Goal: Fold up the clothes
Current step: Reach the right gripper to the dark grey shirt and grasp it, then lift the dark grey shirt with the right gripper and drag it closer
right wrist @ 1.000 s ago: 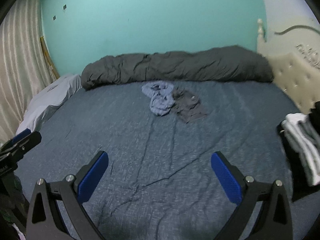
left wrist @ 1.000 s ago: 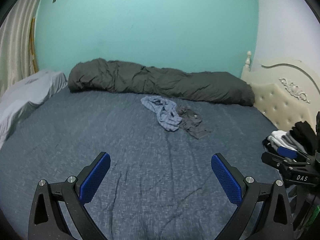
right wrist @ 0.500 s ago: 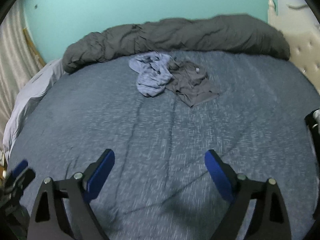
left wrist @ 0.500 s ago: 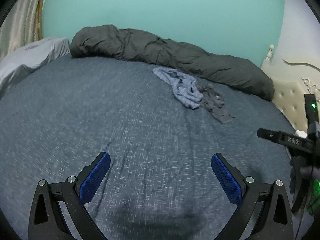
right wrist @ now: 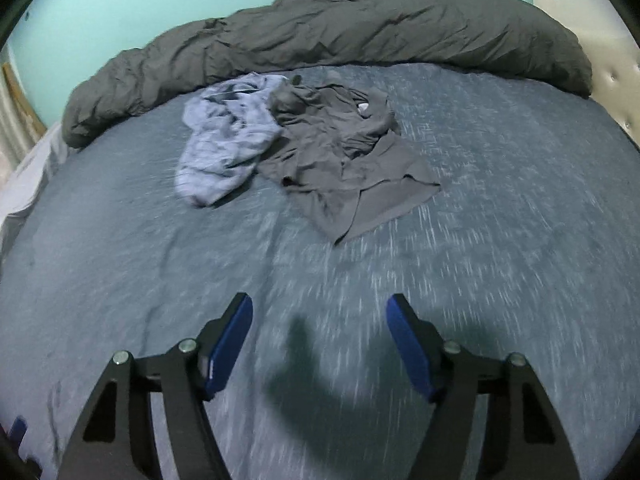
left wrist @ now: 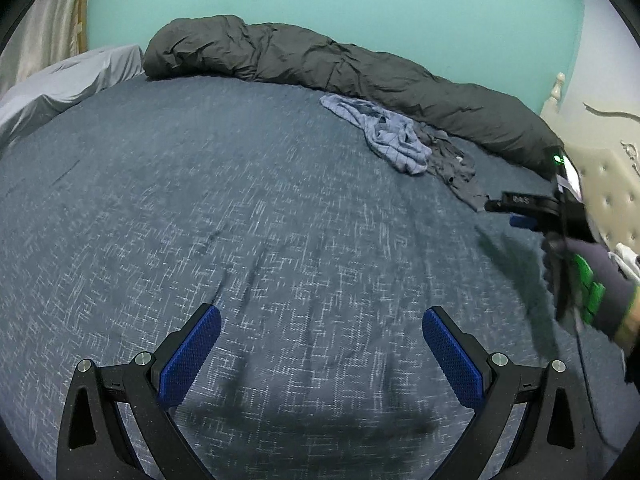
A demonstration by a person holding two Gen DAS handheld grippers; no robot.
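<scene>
Right gripper (right wrist: 319, 340) closing, empty, above bedsheet (right wrist: 500, 240); left gripper (left wrist: 321, 344) wide, empty.

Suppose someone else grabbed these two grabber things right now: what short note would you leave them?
Left gripper: open, empty, over bare blue bedsheet.
Right gripper: empty, jaws closing, nothing between them, short of the clothes.
Clothes: crumpled light blue garment and dark grey garment touching each other mid-bed, before the rolled grey duvet.
Done: neither of these two folded.
Left: pick one, spread flat, fold; then the other.
</scene>
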